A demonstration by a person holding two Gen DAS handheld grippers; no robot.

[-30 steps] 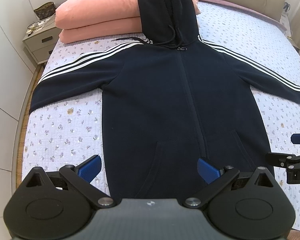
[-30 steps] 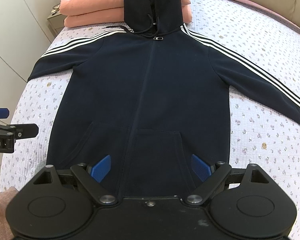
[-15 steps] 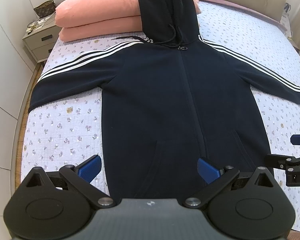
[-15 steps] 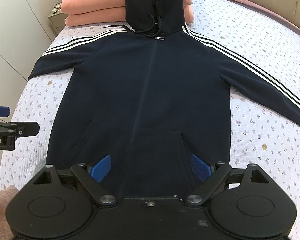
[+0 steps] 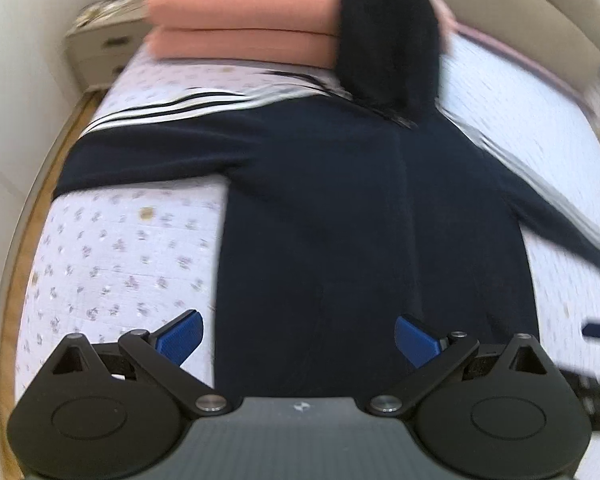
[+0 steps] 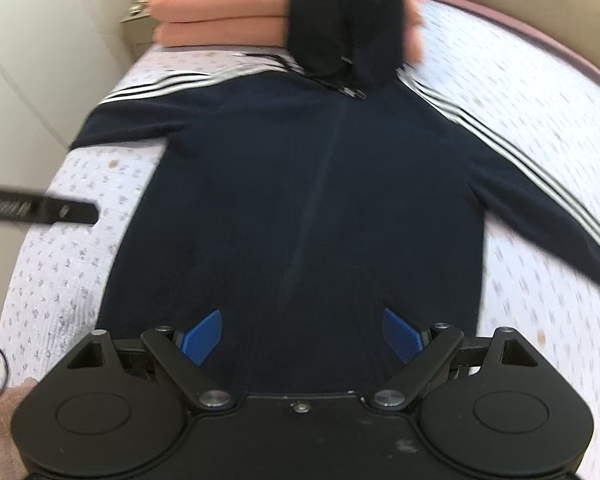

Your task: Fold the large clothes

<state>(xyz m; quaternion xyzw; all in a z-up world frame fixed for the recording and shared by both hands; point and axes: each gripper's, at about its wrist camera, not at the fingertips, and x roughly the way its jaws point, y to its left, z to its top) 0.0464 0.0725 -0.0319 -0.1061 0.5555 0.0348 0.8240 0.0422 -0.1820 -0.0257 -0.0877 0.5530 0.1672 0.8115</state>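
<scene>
Both grippers have their jaws spread wide, gripping nothing. The dark navy zip-up hoodie with white-striped sleeves lies flat on the lilac flower-print bed, right ahead of the left gripper and right gripper, hem nearest them. Bare quilt sits past each sleeve. Compared to half a second ago, everything's blurrier and both cameras look closer.

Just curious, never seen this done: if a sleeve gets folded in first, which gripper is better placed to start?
Probably the left gripper. Its open fingers straddle the hoodie's left edge, with the left sleeve straight ahead. The right gripper, also open, sits over the middle, farther from its sleeve.
</scene>
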